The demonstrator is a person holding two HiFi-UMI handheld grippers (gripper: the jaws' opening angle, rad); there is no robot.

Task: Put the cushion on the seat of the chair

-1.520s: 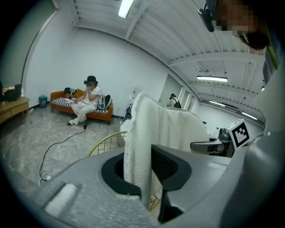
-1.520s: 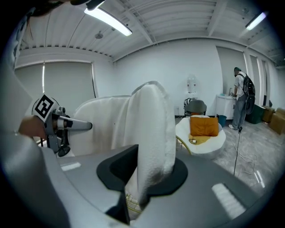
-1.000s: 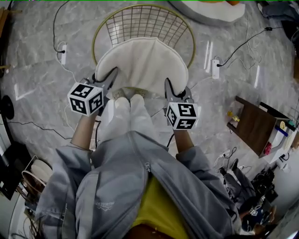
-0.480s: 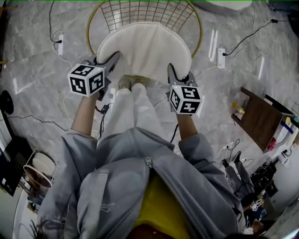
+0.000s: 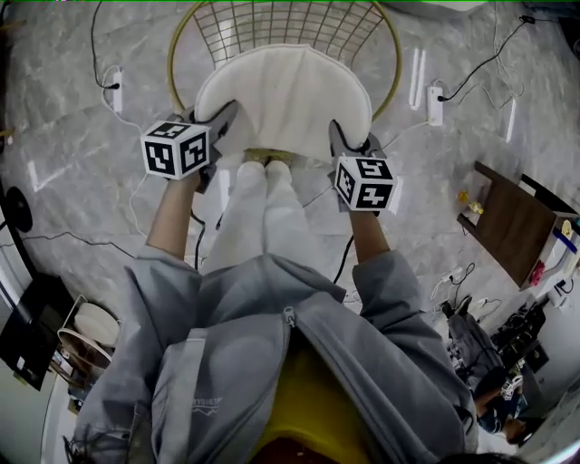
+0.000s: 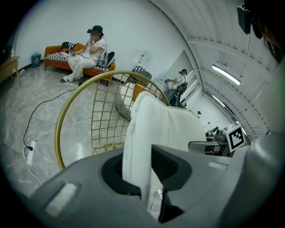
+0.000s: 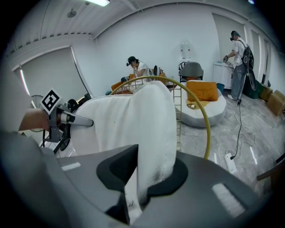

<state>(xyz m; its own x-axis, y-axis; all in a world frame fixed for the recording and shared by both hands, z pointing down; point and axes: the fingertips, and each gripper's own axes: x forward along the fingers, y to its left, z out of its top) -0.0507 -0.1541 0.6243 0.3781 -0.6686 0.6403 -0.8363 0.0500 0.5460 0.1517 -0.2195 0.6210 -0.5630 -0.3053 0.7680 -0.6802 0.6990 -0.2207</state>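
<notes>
Seen from above, a person in a grey jacket [image 5: 272,362] leans forward with both forearms stretched out side by side and angled downward. Each hand holds a gripper topped by a black-and-white marker cube.

The left gripper [image 5: 224,118] pinches the left edge of a cream cushion [image 5: 285,91]. Its jaws are nearly together, with the soft fabric squeezed between them. The right gripper [image 5: 337,138] clamps the cushion's right edge in the same way, so the cushion is held at the near part of both sides.

The cushion spreads over the seat of a gold wire chair [image 5: 272,27], with its far edge toward the wire backrest. The gripper views show the cushion bowed upward between the two grips. Whether it already rests on the seat cannot be told.

The task looks nearly done. What remains is probably settling the cushion flat and letting go on both sides.

Beyond the chair lies a grey marbled floor [image 5: 72,145] with cables and power strips.
</notes>
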